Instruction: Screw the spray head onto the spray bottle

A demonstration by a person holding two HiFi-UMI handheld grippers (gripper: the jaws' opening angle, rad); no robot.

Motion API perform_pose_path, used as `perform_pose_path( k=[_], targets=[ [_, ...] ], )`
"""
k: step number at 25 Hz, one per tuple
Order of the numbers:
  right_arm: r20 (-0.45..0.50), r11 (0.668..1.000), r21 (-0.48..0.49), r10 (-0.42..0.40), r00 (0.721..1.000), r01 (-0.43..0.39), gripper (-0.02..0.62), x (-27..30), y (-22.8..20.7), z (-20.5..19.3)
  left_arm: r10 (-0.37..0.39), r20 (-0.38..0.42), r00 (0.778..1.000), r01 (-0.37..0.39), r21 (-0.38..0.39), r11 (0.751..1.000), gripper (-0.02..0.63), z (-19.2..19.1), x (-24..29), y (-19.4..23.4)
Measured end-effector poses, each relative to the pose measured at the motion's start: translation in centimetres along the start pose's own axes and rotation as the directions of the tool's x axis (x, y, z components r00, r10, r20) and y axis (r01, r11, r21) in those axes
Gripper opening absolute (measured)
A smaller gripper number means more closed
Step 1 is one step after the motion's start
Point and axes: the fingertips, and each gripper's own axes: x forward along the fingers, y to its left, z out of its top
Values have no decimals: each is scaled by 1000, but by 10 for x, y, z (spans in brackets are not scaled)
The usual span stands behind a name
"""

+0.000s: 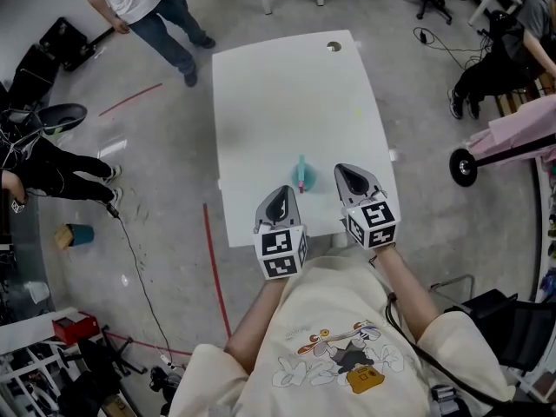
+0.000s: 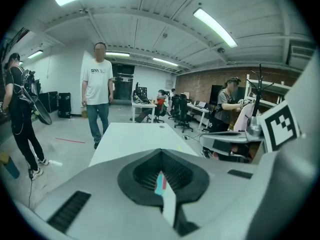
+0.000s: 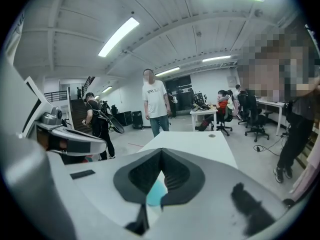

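A slim teal piece with a small red end [image 1: 301,174], apparently the spray head, lies on the white table [image 1: 295,85] near its front edge. It rests between my two grippers and touches neither. My left gripper [image 1: 287,191] is just left of it, jaws shut with nothing in them. The right gripper [image 1: 342,170] is just to its right, also shut and empty. In the left gripper view a teal and red sliver [image 2: 160,183] shows below the shut jaws [image 2: 161,151]. The right gripper view shows a teal patch [image 3: 157,192] under its shut jaws [image 3: 161,151]. I cannot make out a bottle.
The table has a round cable hole [image 1: 334,47] at its far right corner. A person in a white shirt [image 1: 143,3] stands beyond the far left corner. Another person [image 1: 52,168] is at the left. Office chairs and a cart wheel [image 1: 463,166] are at the right.
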Motion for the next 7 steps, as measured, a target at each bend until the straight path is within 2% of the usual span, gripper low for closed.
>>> perform_pose_path(
  k=[7],
  targets=[
    [-9, 1000, 21, -20, 1000, 20, 6, -8, -6, -12, -6, -9, 1000, 6, 3, 1000, 6, -13, -5, -6]
  ],
)
